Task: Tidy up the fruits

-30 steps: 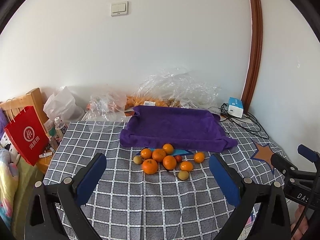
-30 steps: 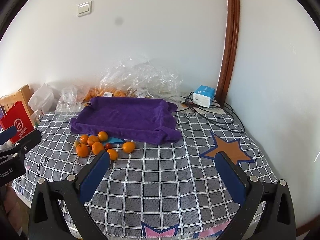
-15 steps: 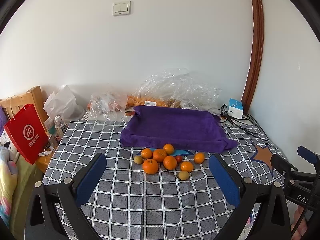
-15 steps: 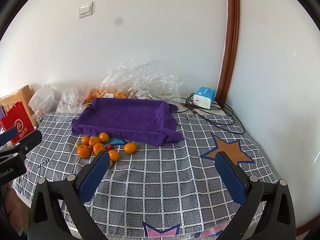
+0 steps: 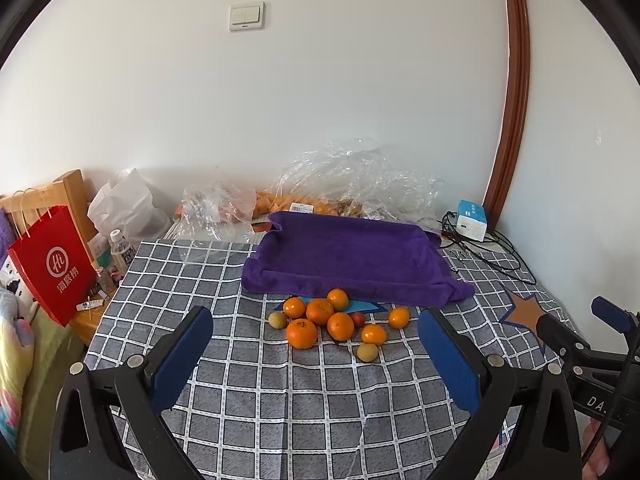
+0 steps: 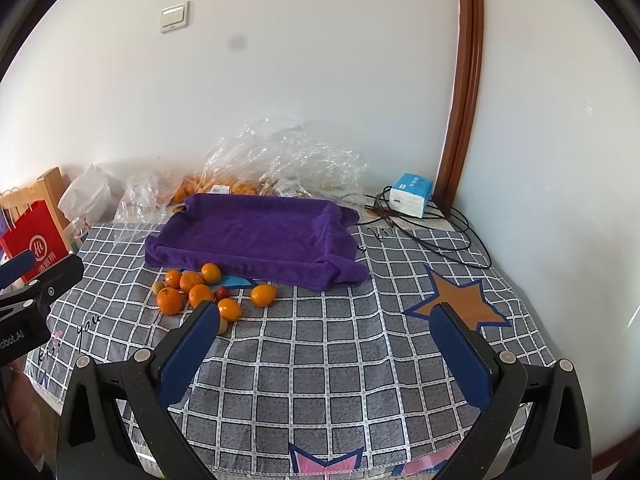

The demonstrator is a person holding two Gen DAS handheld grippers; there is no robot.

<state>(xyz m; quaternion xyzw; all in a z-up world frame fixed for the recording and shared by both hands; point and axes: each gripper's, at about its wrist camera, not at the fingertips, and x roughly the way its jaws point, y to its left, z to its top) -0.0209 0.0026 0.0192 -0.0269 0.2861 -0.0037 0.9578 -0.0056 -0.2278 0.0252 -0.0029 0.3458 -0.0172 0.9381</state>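
Both grippers hang above the near part of a table covered with a grey checked cloth [image 5: 280, 400]. The left gripper [image 5: 316, 344] has its jaws spread wide and holds nothing; the right gripper [image 6: 326, 340] is just as wide apart and empty too. A cluster of oranges [image 5: 320, 312] sits on the cloth toward the middle of the table, with two small yellowish fruits [image 5: 367, 352] and a small red one [image 5: 358, 319] among them. Just beyond the fruit lies a purple towel [image 5: 352, 256], its near edge touching the farthest orange. Behind it, against the wall, are crumpled clear plastic bags [image 5: 360, 176]. A red paper bag [image 5: 52, 264] stands off the table's left side.
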